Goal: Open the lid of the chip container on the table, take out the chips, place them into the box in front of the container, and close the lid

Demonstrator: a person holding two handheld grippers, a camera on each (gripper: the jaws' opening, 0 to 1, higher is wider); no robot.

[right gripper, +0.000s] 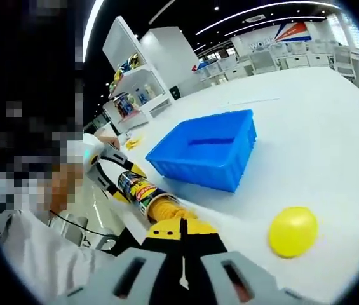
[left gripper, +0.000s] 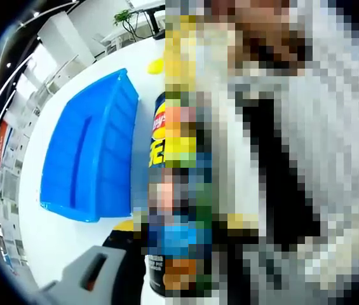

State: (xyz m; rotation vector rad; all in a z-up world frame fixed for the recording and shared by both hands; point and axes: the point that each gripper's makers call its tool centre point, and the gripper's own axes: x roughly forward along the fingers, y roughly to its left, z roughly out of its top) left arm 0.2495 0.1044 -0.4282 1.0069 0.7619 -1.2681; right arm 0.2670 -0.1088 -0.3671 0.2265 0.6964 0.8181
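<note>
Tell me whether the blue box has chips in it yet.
Empty as far as visible: in the right gripper view the blue box shows only bare blue floor; its near corner is hidden by the wall.

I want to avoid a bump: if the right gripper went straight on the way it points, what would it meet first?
Most likely the blue box: it sits ahead of the right gripper on the white table. The yellow ball lies off to one side. Depth is uncertain.

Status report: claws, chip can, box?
Right claw shut on chip can. Left claw at can. Blue box empty. Yellow ball beside.
</note>
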